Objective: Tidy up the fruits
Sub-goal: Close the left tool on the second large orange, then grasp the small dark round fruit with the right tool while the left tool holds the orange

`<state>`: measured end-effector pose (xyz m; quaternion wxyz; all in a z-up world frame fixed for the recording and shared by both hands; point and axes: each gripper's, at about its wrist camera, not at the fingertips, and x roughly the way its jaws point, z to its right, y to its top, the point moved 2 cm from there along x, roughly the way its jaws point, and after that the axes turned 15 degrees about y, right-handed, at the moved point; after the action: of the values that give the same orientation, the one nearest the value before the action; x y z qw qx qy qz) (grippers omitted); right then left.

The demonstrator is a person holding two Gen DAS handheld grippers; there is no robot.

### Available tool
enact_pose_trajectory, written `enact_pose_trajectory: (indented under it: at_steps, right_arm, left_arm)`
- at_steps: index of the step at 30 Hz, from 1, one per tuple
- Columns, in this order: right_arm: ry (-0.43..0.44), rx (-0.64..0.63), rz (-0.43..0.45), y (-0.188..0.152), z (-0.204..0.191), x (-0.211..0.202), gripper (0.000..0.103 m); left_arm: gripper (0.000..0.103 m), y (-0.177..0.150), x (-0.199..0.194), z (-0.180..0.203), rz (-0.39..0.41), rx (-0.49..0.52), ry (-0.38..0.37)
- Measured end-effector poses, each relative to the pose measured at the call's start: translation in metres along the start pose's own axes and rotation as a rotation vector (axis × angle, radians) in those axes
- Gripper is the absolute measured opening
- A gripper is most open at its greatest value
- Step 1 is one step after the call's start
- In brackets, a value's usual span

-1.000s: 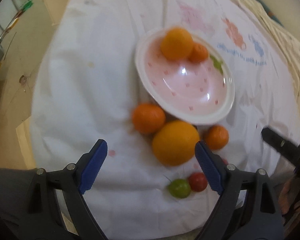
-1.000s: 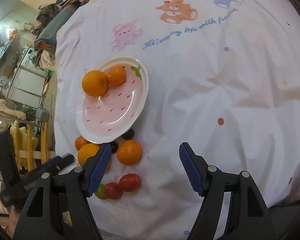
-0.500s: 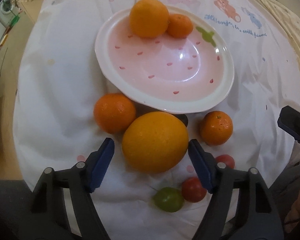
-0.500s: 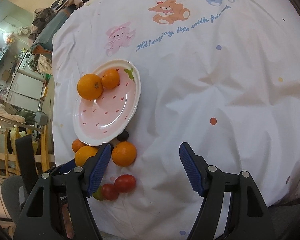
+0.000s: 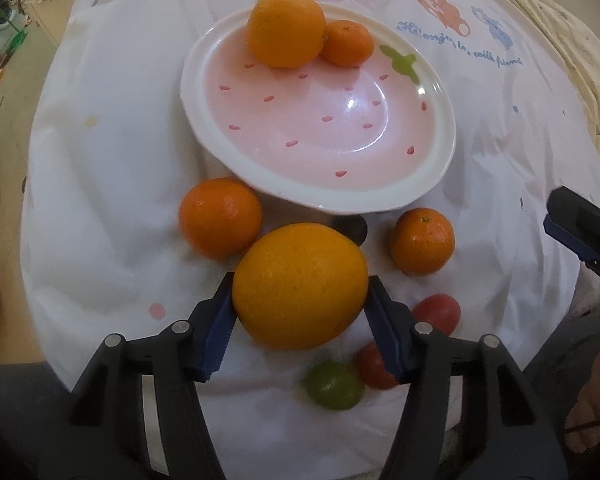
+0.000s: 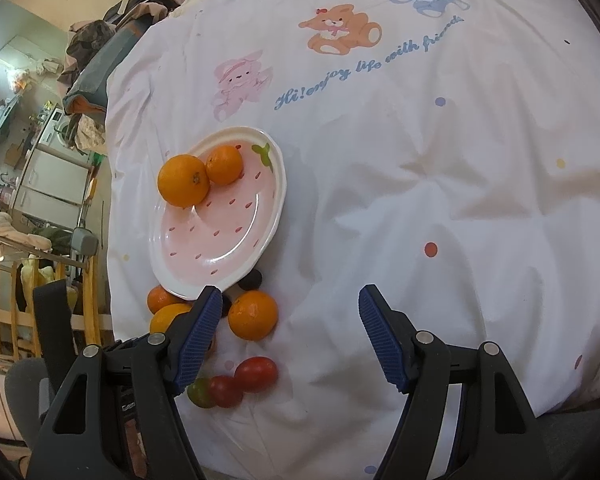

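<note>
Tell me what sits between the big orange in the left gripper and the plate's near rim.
In the left wrist view, a small dark fruit peeks out between the big orange and the plate rim.

I find myself in a lived-in home. The work surface is covered with a white cloth printed with cartoon animals and the words "Hi! enjoy life with friends". Clothes lie heaped behind it. White appliances and wooden railing stand at the left.
</note>
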<state>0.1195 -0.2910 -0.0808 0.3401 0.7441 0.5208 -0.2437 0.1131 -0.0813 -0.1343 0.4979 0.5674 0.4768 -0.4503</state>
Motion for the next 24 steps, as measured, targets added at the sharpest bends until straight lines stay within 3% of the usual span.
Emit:
enact_pose_trajectory:
  at_steps: [6,9,13,17,18,24]
  right_arm:
    - [-0.016,-0.030,-0.026,-0.002,-0.006,0.010,0.074]
    - [-0.015,-0.060,-0.045,-0.006,-0.013,0.017,0.074]
    - [0.044,-0.123,-0.099,-0.015,-0.037,0.029,0.072]
    - [0.118,-0.135,-0.177,-0.029,-0.057,0.051,0.050]
    - [0.122,-0.134,-0.194,-0.033,-0.060,0.058,0.049]
    - [-0.014,-0.192,-0.217,-0.049,-0.075,0.099,0.049]
  left_arm:
    - [0.058,-0.008,-0.024,-0.016,0.034,-0.014,-0.043]
    - [0.058,-0.008,-0.036,-0.033,0.068,-0.053,-0.024]
    - [0.058,-0.006,-0.045,-0.062,0.084,-0.142,-0.018]
    - [0.058,0.000,-0.048,-0.084,0.064,-0.224,-0.048]
    - [0.058,0.001,-0.049,-0.087,0.061,-0.234,-0.056]
    - [0.058,0.000,-0.055,-0.096,0.066,-0.266,-0.097]
